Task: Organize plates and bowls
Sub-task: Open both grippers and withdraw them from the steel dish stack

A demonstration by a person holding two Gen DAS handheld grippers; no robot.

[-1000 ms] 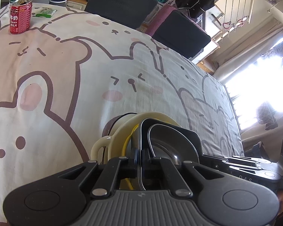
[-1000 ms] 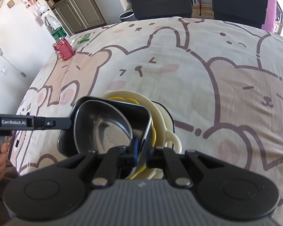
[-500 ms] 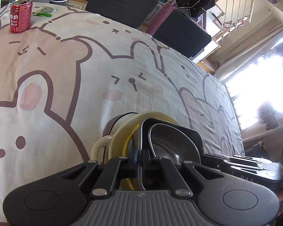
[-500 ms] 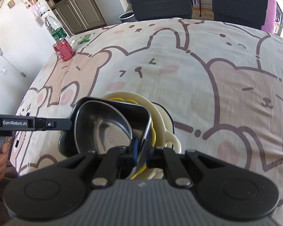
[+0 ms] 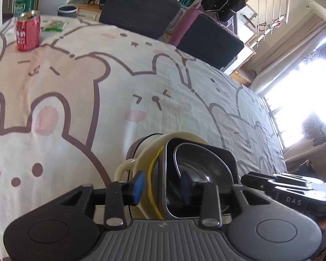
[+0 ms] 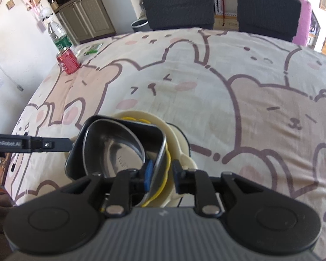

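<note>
Nearest, my left tool (image 5: 160, 188): jaws opening, blue pads standing clear on either side of the dark square dish's (image 5: 201, 152) near wall, no longer pressing it. My right tool (image 6: 162, 177) likewise: jaws opening, the dish's opposite wall between the pads, the inner pad close to it, contact hard to tell.

Dish sits nested in the stack directly ahead of both tools: steel bowl (image 6: 115, 143) inside it, a yellow rim (image 6: 166, 174) under it, then the cream handled bowl (image 5: 139, 163), with a dark plate edge showing at the bottom.

The tools face each other across the stack, left wall to my left tool, right wall to my right; neither is nearer. I judge the stack set down on the surface (image 5: 80, 113); each tool can back out along its own line, away from the rim.

Far off: red can (image 6: 68, 63), water bottle (image 6: 58, 34), well apart from the stack.
</note>
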